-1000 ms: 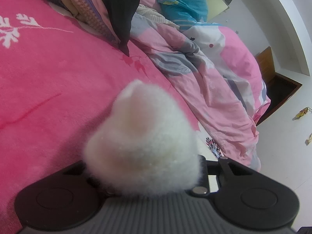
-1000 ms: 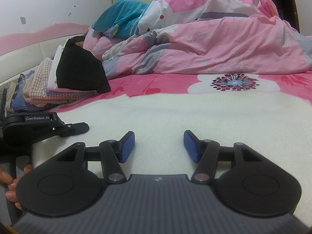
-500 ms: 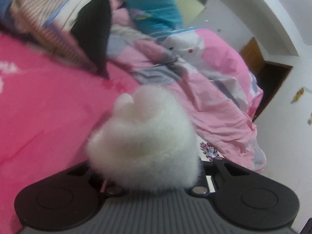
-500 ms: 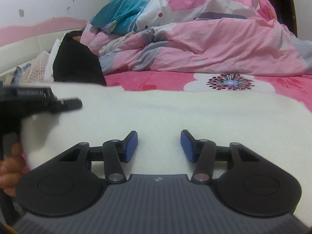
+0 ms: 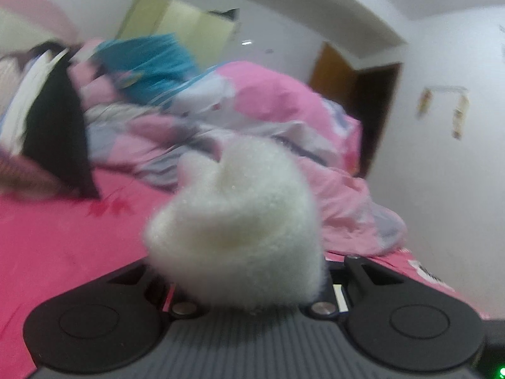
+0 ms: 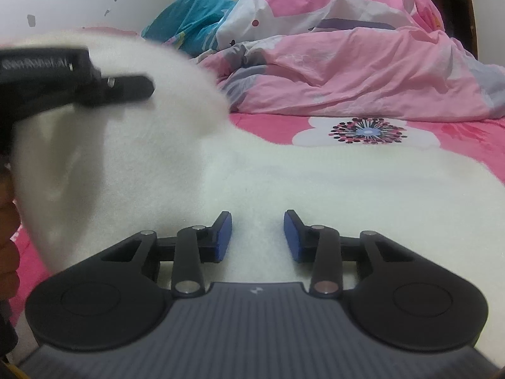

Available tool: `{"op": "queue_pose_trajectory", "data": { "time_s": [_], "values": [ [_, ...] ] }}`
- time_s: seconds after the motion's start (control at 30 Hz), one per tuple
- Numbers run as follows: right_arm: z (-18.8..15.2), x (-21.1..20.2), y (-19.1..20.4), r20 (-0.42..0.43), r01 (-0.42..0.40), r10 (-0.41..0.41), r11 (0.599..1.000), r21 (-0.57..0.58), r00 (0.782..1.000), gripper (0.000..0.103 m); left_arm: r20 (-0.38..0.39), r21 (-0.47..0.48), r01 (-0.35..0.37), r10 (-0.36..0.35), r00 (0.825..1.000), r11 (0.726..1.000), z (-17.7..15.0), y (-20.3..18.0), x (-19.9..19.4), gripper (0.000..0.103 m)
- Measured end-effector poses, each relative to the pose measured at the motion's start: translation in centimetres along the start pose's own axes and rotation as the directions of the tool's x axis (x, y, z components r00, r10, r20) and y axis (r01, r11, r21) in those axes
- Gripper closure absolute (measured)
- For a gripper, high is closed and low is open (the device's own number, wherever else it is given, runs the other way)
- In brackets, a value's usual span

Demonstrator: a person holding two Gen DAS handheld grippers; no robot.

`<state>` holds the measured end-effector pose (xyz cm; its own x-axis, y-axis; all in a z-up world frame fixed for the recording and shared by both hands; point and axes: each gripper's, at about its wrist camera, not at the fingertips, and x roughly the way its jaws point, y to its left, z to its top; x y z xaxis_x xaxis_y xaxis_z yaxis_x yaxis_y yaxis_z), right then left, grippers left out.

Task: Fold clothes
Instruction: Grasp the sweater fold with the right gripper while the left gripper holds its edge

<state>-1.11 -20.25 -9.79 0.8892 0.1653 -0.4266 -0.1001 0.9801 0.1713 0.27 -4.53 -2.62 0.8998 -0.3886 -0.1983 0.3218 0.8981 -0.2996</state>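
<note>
Both tongs are at work on one thick white fleecy garment [image 6: 284, 183], which lies spread across the near part of the bright pink bedsheet [image 6: 457, 132]. On the left, the left gripper [image 5: 240, 287] is clamped on a bunched edge of that fleece; its pads are buried in the pile, so only the wad bulging forward between the black arms shows. From the right wrist view the same gripper [image 6: 126, 87] holds the left edge raised in a tall flap, well above the sheet. Nearer and to the right, the right gripper [image 6: 257, 237] has blue pads [image 6: 224, 237] standing apart with fleece lying in the gap; its jaws have just been closing, but the pads do not visibly press the cloth yet.

Judging by how the flap droops and rounds over, the fabric is soft, light and limp, with no stiffness to hold a crease. The deep pile looks grippy rather than slippery, and nothing about it seems fragile. A pinch at a single edge or corner, taking in the whole thickness, should carry it; a hold in the middle would likely only gather a lump. Two holds spaced along the same edge would probably keep the fold straight.

Far across the bed lie a crumpled pink patterned duvet [image 6: 363, 63] and a teal pillow [image 6: 189, 19].
</note>
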Motion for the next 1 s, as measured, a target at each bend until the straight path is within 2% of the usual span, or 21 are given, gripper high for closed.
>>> {"op": "queue_pose_trajectory", "data": {
  "time_s": [0.17,0.37,0.53,0.67,0.77,0.83,0.93,1.0],
  "values": [
    [0.1,-0.3,-1.1,0.001,-0.031,0.031,0.998,0.061,1.0,0.074,-0.017,0.085,0.085,-0.084,0.996,0.993,-0.1,-3.2,0.7,0.078],
    [0.1,-0.8,-3.3,0.011,-0.108,0.108,0.971,0.212,0.994,0.081,-0.061,0.135,0.136,-0.129,0.99,0.981,-1.0,-5.3,1.7,0.078],
    [-0.3,-2.1,-6.3,0.067,-0.204,0.194,0.887,0.414,0.979,0.086,-0.104,0.203,0.161,-0.142,0.984,0.966,-1.9,-6.8,2.3,0.078],
    [-1.3,-3.9,-9.3,0.139,-0.24,0.196,0.797,0.554,0.971,0.092,-0.141,0.282,0.18,-0.144,0.979,0.943,-2.9,-8.1,2.5,0.078],
    [-2.4,-5.3,-11.5,0.19,-0.251,0.167,0.723,0.644,0.968,0.092,-0.186,0.356,0.198,-0.139,0.973,0.913,-4.2,-9.2,2.7,0.078],
    [-3.2,-6.6,-13.0,0.24,-0.274,0.144,0.664,0.696,0.96,0.092,-0.224,0.423,0.215,-0.129,0.966,0.88,-5.4,-10.1,2.9,0.077],
    [-4.2,-7.9,-14.4,0.288,-0.289,0.105,0.619,0.73,0.952,0.092,-0.263,0.535,0.236,-0.106,0.959,0.811,-7.5,-11.4,3.1,0.075],
    [-4.7,-8.2,-15.2,0.307,-0.3,0.093,0.596,0.745,0.947,0.092,-0.253,0.611,0.23,-0.088,0.963,0.758,-8.8,-12.3,2.8,0.073]
  ]
}}
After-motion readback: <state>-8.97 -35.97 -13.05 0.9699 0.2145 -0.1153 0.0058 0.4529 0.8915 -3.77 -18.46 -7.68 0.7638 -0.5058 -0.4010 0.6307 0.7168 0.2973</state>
